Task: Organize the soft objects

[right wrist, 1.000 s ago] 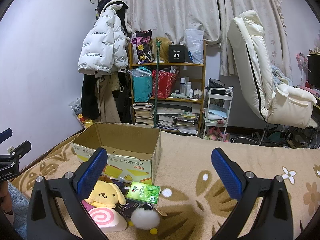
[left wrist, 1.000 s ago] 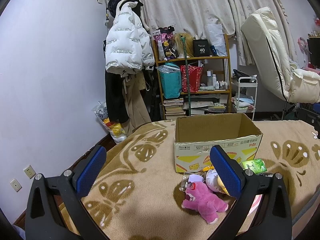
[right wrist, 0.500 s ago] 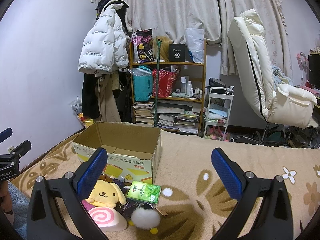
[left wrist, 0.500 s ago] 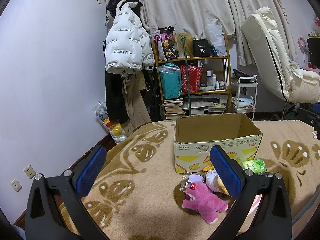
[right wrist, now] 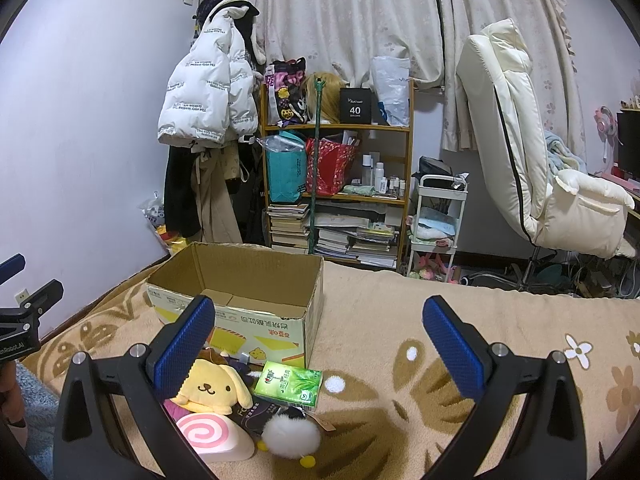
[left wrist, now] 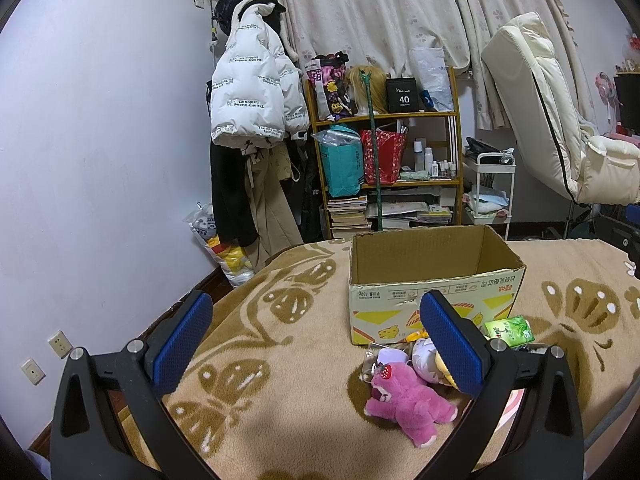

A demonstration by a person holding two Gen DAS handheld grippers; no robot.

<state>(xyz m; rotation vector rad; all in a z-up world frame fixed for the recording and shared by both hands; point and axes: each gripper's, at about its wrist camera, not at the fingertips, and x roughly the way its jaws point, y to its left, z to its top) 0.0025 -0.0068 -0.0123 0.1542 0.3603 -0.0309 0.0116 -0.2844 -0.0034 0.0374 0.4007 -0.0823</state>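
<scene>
Two grippers hang over the patterned blanket point(left wrist: 280, 344), and you hold both with jaws spread wide and nothing between the blue pads. Your left gripper point(left wrist: 316, 340) looks across bare blanket on its left side, open as far as the bed edge by the lilac wall point(left wrist: 100, 160); your right gripper point(right wrist: 320, 340) has clear blanket ahead and to its right, out to the far edge in front of the white cart point(right wrist: 436, 216) and the cream recliner point(right wrist: 520, 160). The cardboard box point(left wrist: 432, 276) stands upright and open-topped on the blanket, its long axis running left to right in the left view, flaps folded down inside. The soft things lie in a tight cluster just in front of the box's near wall. The pink plush bear point(left wrist: 408, 400) lies on its side, head toward the box and legs toward you, its length running near to far with a slant to the right. Behind it sits a pale round plush point(left wrist: 424, 360), partly hidden by your left gripper's right finger. In the right view the yellow dog plush point(right wrist: 212, 388) faces you, leaning on the pink swirl roll cushion point(right wrist: 212, 436), which shows its spiral end toward you. A white pom-pom point(right wrist: 292, 436) rests just right of the roll, and a green tissue pack point(right wrist: 288, 384) lies flat beside the dog, near the box's corner.
</scene>
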